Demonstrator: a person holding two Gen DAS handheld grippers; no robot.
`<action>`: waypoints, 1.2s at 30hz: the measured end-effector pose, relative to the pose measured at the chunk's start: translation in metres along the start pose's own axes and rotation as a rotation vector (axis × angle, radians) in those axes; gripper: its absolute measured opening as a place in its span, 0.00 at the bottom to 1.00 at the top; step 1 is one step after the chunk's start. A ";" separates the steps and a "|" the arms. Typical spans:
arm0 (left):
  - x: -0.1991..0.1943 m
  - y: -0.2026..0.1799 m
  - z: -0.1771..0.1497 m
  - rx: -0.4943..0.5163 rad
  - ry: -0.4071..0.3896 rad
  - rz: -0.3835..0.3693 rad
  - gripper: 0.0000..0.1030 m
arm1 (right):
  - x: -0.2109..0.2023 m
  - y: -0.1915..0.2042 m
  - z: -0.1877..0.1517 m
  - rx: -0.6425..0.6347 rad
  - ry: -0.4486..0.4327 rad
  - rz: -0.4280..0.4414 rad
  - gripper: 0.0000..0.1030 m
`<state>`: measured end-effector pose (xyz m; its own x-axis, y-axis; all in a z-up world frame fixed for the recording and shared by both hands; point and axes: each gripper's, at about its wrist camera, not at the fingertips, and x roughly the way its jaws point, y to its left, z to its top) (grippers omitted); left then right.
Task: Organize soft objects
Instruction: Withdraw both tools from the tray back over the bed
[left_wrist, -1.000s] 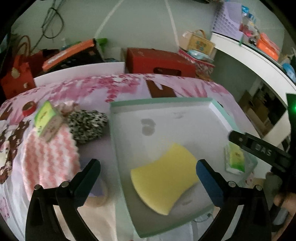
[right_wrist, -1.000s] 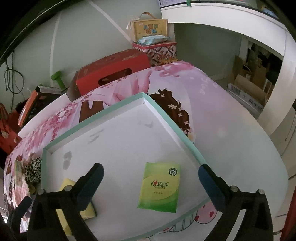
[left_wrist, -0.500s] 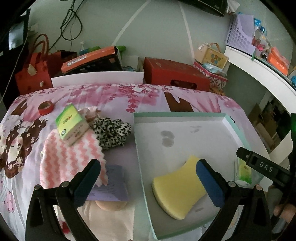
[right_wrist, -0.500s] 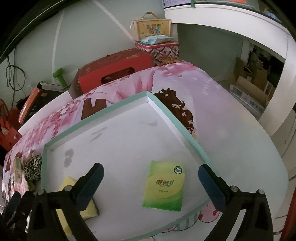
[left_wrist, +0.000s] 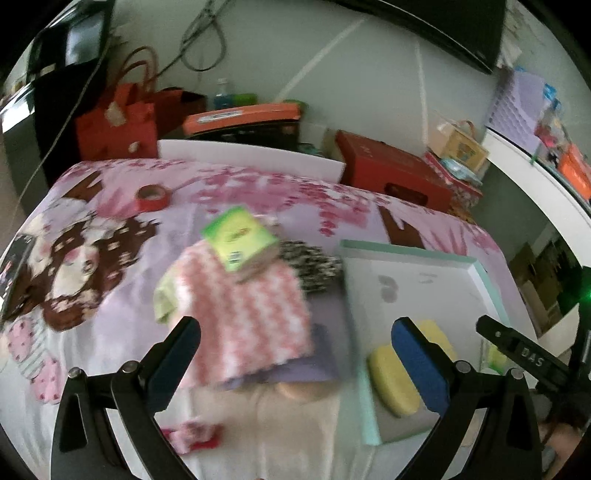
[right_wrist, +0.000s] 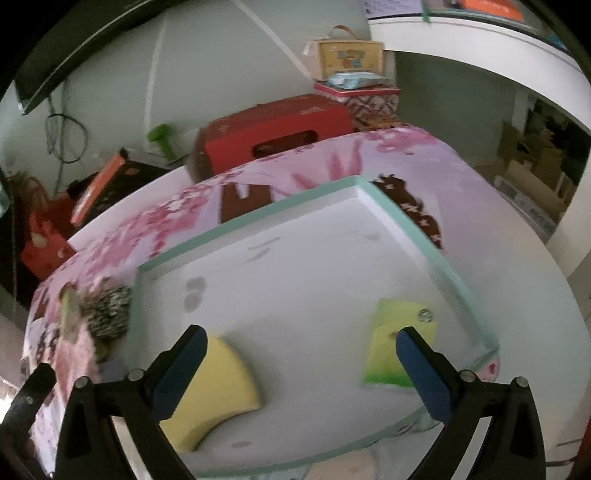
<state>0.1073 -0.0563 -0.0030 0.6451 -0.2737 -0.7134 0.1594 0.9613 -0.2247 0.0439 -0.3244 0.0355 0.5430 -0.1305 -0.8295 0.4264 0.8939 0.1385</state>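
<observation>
A white tray with a mint rim (left_wrist: 406, 249) (right_wrist: 295, 199) lies on the pink printed cloth. In it rest a yellow sponge (left_wrist: 393, 380) (right_wrist: 218, 384) and a flat green tissue pack (right_wrist: 397, 347). Left of the tray sit a pink-and-white wavy cloth (left_wrist: 247, 317), a green tissue box (left_wrist: 240, 240) on top of it, and a leopard-print scrunchie (left_wrist: 314, 264) (right_wrist: 107, 314). My left gripper (left_wrist: 295, 350) is open and empty above the pink cloth's near edge. My right gripper (right_wrist: 301, 350) is open and empty over the tray's near half.
A red tape roll (left_wrist: 153, 197) lies at the far left of the cloth. Red boxes (left_wrist: 391, 173) (right_wrist: 273, 136), a red bag (left_wrist: 118, 129) and an orange box (left_wrist: 240, 116) line the wall behind. A white shelf (right_wrist: 498, 48) stands on the right.
My left gripper has swung left, from over the sponge in the tray to over the pink cloth. The right gripper has shifted slightly left over the tray. Both stay open.
</observation>
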 end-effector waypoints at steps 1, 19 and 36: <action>-0.003 0.008 -0.001 -0.013 0.005 0.010 1.00 | -0.003 0.004 -0.002 -0.009 0.001 0.009 1.00; -0.006 0.074 -0.043 -0.108 0.274 0.137 1.00 | -0.025 0.084 -0.065 -0.216 0.146 0.157 1.00; 0.028 0.082 -0.067 -0.198 0.422 0.128 0.89 | -0.017 0.103 -0.088 -0.300 0.197 0.138 1.00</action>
<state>0.0885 0.0124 -0.0861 0.2838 -0.1817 -0.9415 -0.0737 0.9748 -0.2104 0.0149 -0.1926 0.0163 0.4191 0.0589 -0.9060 0.1120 0.9869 0.1160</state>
